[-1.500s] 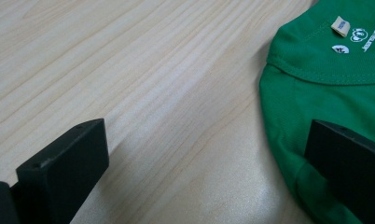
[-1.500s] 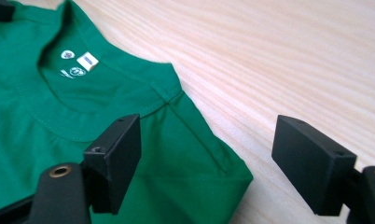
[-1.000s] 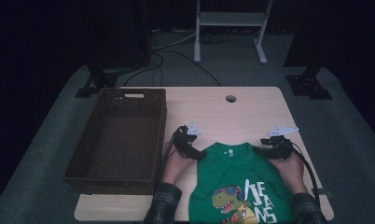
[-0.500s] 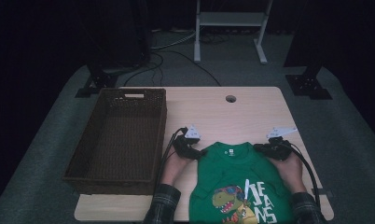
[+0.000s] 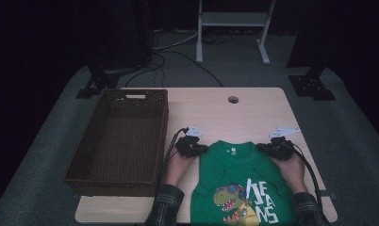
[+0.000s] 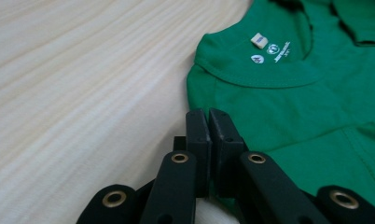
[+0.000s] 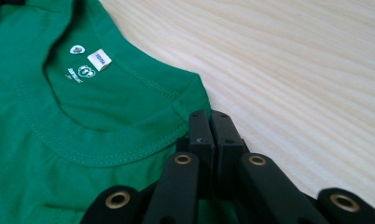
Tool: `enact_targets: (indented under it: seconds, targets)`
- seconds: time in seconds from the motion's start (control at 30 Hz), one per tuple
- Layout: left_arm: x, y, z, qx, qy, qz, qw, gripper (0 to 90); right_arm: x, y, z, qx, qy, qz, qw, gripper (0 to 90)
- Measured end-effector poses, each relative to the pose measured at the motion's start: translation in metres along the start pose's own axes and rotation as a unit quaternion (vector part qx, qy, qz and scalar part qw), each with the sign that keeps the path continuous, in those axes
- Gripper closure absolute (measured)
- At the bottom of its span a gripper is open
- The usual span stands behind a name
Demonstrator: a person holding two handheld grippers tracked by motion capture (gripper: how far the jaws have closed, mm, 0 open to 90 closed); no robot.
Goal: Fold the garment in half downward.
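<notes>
Fabric this soft and light is going to sag and swing, so you are doing well clamping the green T-shirt, lying flat on the table's near edge, with left gripper and right gripper pinching its shoulders.

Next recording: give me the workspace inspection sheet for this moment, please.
Surface: wooden table, with a round hole near its far edge.
Job's things: green T-shirt lying flat, dinosaur print up, collar toward the far edge.
Clutter: brown wicker basket on the table's left side.
Grippers: left gripper and right gripper have just closed, each pinching a shoulder edge of the shirt.
Cables: one trails from each gripper; more lie on the floor.
Surroundings: dark room, grey carpet, white stand behind.
</notes>
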State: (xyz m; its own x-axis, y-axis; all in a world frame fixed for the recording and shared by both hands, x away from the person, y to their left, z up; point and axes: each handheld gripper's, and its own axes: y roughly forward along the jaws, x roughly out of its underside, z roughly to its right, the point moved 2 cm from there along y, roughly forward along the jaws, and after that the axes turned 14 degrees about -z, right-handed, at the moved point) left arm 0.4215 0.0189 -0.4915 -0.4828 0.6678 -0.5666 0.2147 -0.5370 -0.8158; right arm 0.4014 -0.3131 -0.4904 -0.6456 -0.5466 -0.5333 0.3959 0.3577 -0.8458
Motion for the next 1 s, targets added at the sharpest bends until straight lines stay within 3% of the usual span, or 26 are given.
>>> enact_targets:
  seconds: [0.33,0.47,0.73,0.9,1.0]
  targets:
    - [-0.013,0.002,-0.019,-0.053,-0.029,-0.005,0.9982,88.0,-0.019,0.001,0.013,0.01,0.022,0.001,0.9997,89.3]
    - [-0.016,-0.006,-0.02,-0.058,-0.038,0.007,0.9976,88.1,-0.027,-0.002,0.015,0.01,0.025,0.011,0.9996,89.3]
    - [-0.021,-0.05,0.01,-0.073,-0.043,0.025,0.9961,88.0,-0.025,-0.047,-0.007,0.031,0.0,0.037,0.9988,89.3]
    - [-0.014,-0.069,0.037,-0.059,-0.035,0.031,0.9972,88.0,-0.012,-0.068,-0.025,0.034,-0.011,0.026,0.999,89.3]
    - [-0.007,-0.07,0.052,-0.049,-0.03,0.017,0.9982,88.0,-0.002,-0.074,-0.034,0.028,-0.016,0.014,0.9994,89.4]
